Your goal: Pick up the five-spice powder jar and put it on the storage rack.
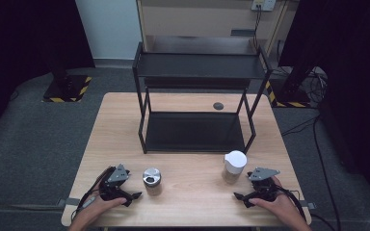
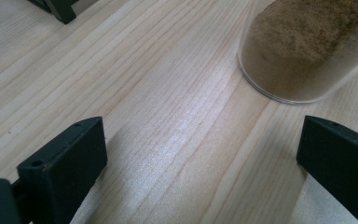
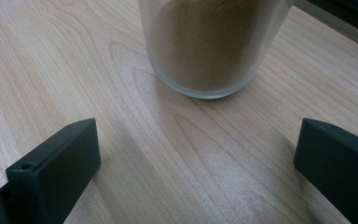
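Observation:
Two glass jars of brown powder stand near the table's front edge. The jar with a silver lid (image 1: 151,179) sits left of centre, and my left gripper (image 1: 131,187) rests open on the table just left of it. In the left gripper view that jar (image 2: 303,46) is ahead and to the right of the open left gripper (image 2: 200,140), untouched. The jar with a white lid (image 1: 234,164) stands right of centre, and my right gripper (image 1: 243,188) lies open beside it. In the right gripper view this jar (image 3: 209,42) is straight ahead of the open right gripper (image 3: 196,140), beyond the jaws.
A black two-tier metal rack (image 1: 197,96) stands on the wooden table (image 1: 192,202) behind the jars, its foot (image 2: 60,7) also near the left gripper. A small grey disc (image 1: 218,106) lies under the rack. Dark floor surrounds the table.

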Motion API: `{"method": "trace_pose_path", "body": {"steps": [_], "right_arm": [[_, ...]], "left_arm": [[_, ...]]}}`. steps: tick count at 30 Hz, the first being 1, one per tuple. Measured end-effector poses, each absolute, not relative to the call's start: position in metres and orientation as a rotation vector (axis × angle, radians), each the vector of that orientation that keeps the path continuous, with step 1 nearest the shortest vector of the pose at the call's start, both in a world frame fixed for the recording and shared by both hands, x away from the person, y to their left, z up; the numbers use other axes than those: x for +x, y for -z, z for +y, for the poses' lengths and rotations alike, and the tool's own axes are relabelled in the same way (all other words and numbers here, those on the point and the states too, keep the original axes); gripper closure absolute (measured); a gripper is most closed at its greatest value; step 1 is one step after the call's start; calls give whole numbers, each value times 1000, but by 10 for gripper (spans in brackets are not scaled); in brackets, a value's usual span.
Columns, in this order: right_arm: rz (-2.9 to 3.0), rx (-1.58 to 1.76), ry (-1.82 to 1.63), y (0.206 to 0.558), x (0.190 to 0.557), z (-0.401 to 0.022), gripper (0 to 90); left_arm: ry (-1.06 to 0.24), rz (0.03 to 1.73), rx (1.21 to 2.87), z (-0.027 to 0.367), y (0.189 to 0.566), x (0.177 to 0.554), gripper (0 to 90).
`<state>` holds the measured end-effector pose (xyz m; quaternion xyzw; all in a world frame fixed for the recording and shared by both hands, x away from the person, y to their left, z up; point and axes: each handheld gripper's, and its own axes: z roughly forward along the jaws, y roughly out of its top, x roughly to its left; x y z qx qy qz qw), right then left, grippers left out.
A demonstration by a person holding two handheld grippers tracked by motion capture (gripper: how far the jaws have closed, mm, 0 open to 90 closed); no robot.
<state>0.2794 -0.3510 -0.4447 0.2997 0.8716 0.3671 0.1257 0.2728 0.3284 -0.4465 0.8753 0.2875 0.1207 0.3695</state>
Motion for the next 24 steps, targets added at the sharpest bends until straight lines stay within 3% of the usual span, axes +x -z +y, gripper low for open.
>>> {"method": "trace_pose_path", "body": {"steps": [24], "right_arm": [[2538,874,-1070,445,279,-351,11]], "left_arm": [[-305,715,2237,330,447,271,25]]}}
